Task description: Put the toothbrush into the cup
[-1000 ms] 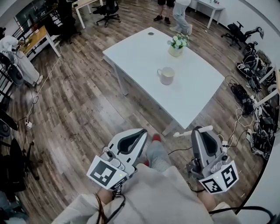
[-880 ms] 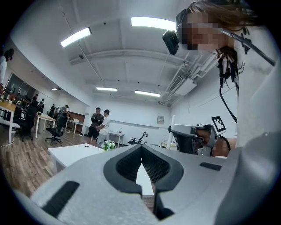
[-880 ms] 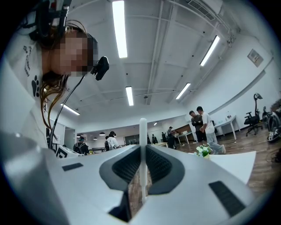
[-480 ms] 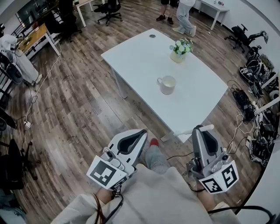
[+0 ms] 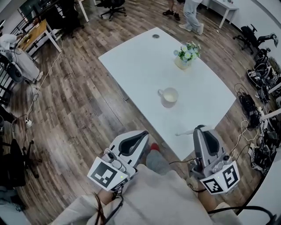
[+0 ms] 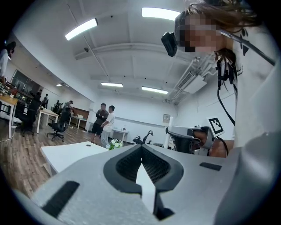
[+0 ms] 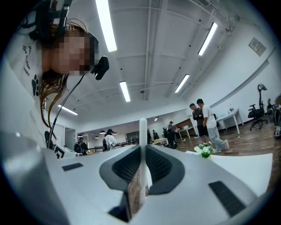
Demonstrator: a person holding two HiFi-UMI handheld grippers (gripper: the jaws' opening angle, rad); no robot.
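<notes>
A white cup [image 5: 169, 97] with a handle stands on the white table [image 5: 140, 66], beyond both grippers. My right gripper [image 5: 203, 128] is shut on a white toothbrush [image 5: 188, 132], which sticks out sideways to the left over the table's near corner. In the right gripper view the toothbrush [image 7: 142, 129] rises upright from between the pressed pads. My left gripper [image 5: 142, 133] hangs over the wood floor just short of the table, jaws shut with nothing in them. From the left gripper view [image 6: 141, 149] I see the right gripper [image 6: 184, 134] beside it.
A small vase of flowers [image 5: 186, 53] stands on the table behind the cup. Two people [image 6: 104, 121] stand beyond the far end. Office chairs [image 5: 109, 4] and desks line the back and left. Cables and gear [image 5: 259, 88] lie along the right wall.
Both grippers have moved forward toward the table, which now sits nearer in the head view. The toothbrush tip now reaches over the table's near corner. The grip is unchanged.
</notes>
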